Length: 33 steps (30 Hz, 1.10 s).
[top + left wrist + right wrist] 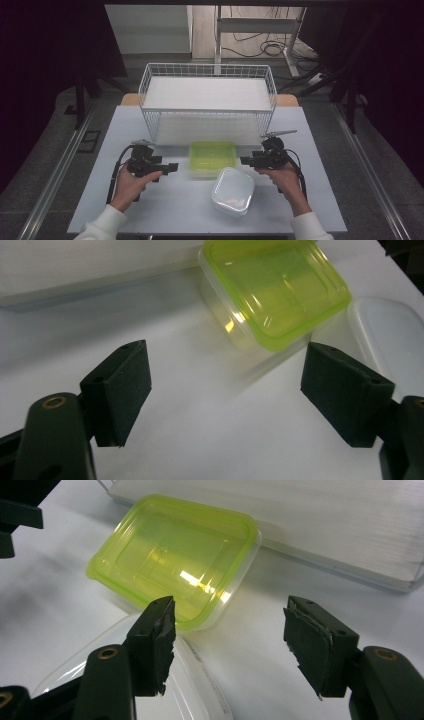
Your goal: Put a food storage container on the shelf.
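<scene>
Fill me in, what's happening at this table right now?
A person holds a gripper in each hand on either side of a green-lidded container on the white table. The left gripper and right gripper both point inward at it, jaws open, nothing between them. A clear container lies just in front of the green-lidded one, nearer the right hand. A white wire rack stands behind. Nothing is gripped yet.

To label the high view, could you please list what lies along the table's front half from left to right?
Left gripper → green-lidded container → right gripper. I leave out the clear container, which overlaps in the order.
</scene>
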Available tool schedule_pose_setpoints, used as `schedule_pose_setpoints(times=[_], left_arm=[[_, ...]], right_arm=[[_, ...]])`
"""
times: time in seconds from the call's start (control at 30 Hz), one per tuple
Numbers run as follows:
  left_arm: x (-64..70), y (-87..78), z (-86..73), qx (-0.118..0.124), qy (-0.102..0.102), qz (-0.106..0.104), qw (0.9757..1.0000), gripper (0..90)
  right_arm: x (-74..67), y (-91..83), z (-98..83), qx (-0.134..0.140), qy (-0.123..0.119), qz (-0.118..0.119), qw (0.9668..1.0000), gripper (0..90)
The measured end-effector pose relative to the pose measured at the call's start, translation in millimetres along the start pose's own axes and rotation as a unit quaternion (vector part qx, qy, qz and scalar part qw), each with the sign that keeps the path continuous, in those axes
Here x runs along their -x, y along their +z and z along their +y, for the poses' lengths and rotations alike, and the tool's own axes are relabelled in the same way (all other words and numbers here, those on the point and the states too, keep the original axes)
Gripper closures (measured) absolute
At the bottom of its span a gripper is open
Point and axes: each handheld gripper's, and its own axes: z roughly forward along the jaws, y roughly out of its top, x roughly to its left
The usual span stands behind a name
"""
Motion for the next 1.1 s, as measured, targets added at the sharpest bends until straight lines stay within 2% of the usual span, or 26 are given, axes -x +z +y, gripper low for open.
schedule_pose_setpoints(times=[0.07, 0.17, 0.2, 0.27, 0.33, 0.37, 0.4, 0.47, 0.53, 0.57, 0.6, 0.67, 0.7, 0.83, 0.9, 0.97, 1.03, 1.1], left_arm=[[-2.0, 3.0, 5.4, -0.001, -0.008, -0.006, 0.9999, 21.8], [1.4, 10.2, 14.0, -0.011, 0.013, 0.027, 0.9995, 24.0], [0.2, 15.9, 20.0, -0.014, 0.004, 0.017, 0.9998, 24.6], [-0.6, 18.9, 22.9, -0.015, -0.001, 0.013, 0.9998, 24.9], [-3.5, 25.8, 26.9, -0.011, -0.025, -0.002, 0.9996, 26.8], [-6.4, 30.3, 28.5, -0.017, -0.035, -0.012, 0.9992, 27.6], [-6.6, 33.7, 29.0, -0.018, -0.040, -0.011, 0.9990, 28.4], [-7.0, 40.3, 30.1, -0.030, -0.042, -0.010, 0.9986, 29.8], [-6.9, 45.3, 31.6, -0.039, -0.045, -0.024, 0.9979, 30.7], [-4.7, 49.0, 32.8, -0.036, -0.056, -0.029, 0.9974, 31.5], [-4.8, 50.9, 34.0, -0.043, -0.051, -0.031, 0.9973, 32.4], [-4.3, 55.5, 36.0, -0.045, -0.057, -0.038, 0.9966, 34.5], [-3.9, 58.0, 37.2, -0.049, -0.070, -0.045, 0.9953, 37.8], [-6.9, 65.5, 40.3, -0.054, -0.091, -0.066, 0.9922, 43.4], [-8.9, 68.8, 40.5, -0.058, -0.105, -0.078, 0.9898, 48.5], [-10.2, 73.1, 40.3, -0.060, -0.116, -0.079, 0.9883, 51.1], [-11.0, 74.0, 39.9, -0.062, -0.117, -0.081, 0.9879, 52.1], [-12.6, 75.7, 39.6, -0.065, -0.123, -0.089, 0.9862, 54.9]], right_arm=[[-0.3, 3.1, 0.8, -0.001, 0.002, 0.001, 1.0000, 38.0], [0.2, 9.9, 4.4, -0.001, 0.006, 0.003, 1.0000, 38.7], [0.5, 11.9, 5.9, 0.000, 0.009, 0.004, 1.0000, 38.9], [0.7, 14.1, 7.5, 0.000, 0.011, 0.005, 0.9999, 39.1], [1.1, 18.2, 11.0, -0.003, 0.013, 0.005, 0.9999, 39.7], [1.3, 20.4, 12.4, -0.003, 0.016, 0.006, 0.9999, 40.1], [2.3, 23.2, 13.6, -0.006, 0.019, 0.010, 0.9997, 40.5], [3.9, 27.0, 14.7, -0.009, 0.023, 0.008, 0.9996, 41.8], [6.2, 30.7, 15.3, -0.014, 0.029, 0.009, 0.9994, 42.9], [7.6, 32.3, 15.4, -0.015, 0.033, 0.012, 0.9993, 43.5], [9.0, 34.3, 15.7, -0.017, 0.036, 0.015, 0.9991, 44.2], [10.1, 37.2, 16.2, -0.019, 0.039, 0.017, 0.9989, 45.5], [10.8, 40.5, 17.2, -0.022, 0.042, 0.020, 0.9987, 47.0], [11.8, 43.6, 18.5, -0.026, 0.049, 0.023, 0.9982, 49.7], [14.2, 47.2, 19.6, -0.029, 0.064, 0.029, 0.9971, 51.8], [17.1, 50.2, 19.5, -0.029, 0.070, 0.034, 0.9966, 52.9], [17.8, 51.3, 19.5, -0.032, 0.076, 0.037, 0.9959, 53.5], [20.1, 55.4, 19.0, -0.037, 0.091, 0.043, 0.9943, 55.5]])
